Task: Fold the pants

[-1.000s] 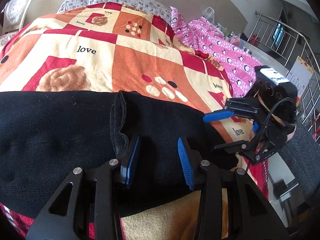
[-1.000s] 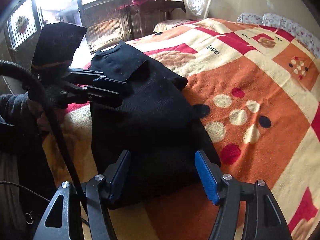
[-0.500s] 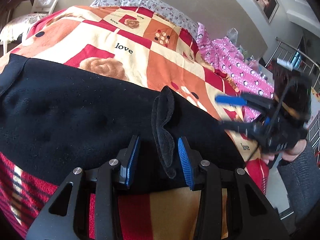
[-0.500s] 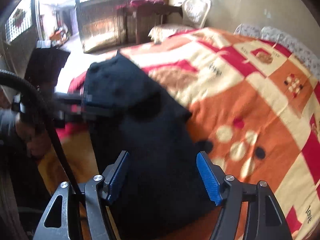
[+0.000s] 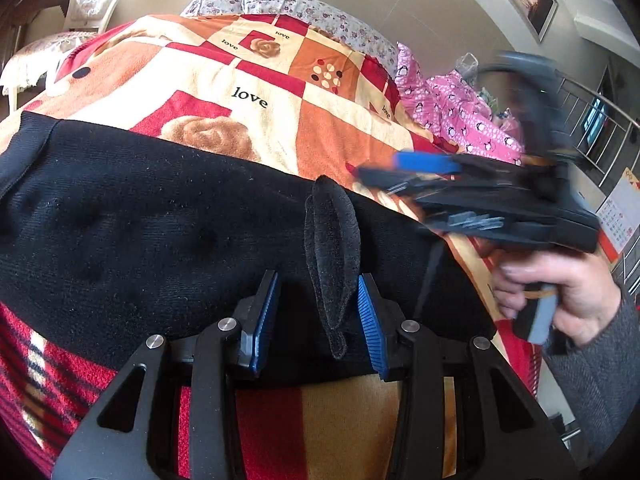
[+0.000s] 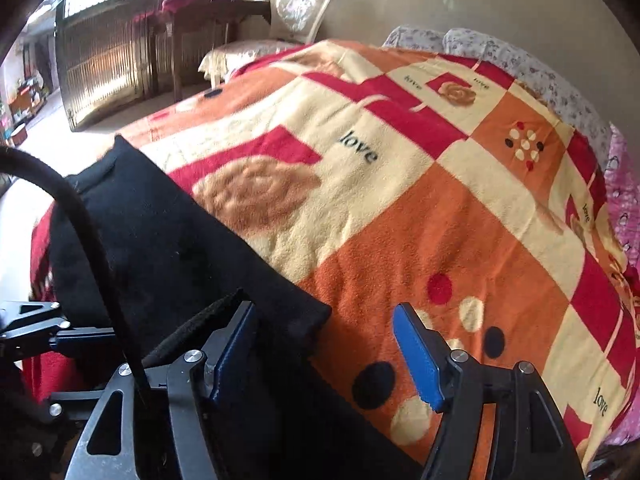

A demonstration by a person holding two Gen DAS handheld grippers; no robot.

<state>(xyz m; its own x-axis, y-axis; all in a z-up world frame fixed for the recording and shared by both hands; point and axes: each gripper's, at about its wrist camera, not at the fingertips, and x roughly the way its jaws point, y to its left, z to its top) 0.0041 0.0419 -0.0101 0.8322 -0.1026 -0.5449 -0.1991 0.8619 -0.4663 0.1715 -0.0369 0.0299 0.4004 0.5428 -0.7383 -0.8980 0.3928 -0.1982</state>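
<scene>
Black pants (image 5: 160, 220) spread flat across the patterned blanket (image 5: 280, 120) near its front edge — left gripper (image 5: 318, 320) jaws apart, straddling a raised fold (image 5: 332, 248) without pinching; right gripper (image 6: 324, 356) jaws wide, empty, over the pants' edge.

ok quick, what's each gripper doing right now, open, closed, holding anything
left gripper: open, a raised fold of the black pants stands between its fingers, not pinched.
right gripper: open, holding nothing, above the pants' edge and the blanket.
</scene>
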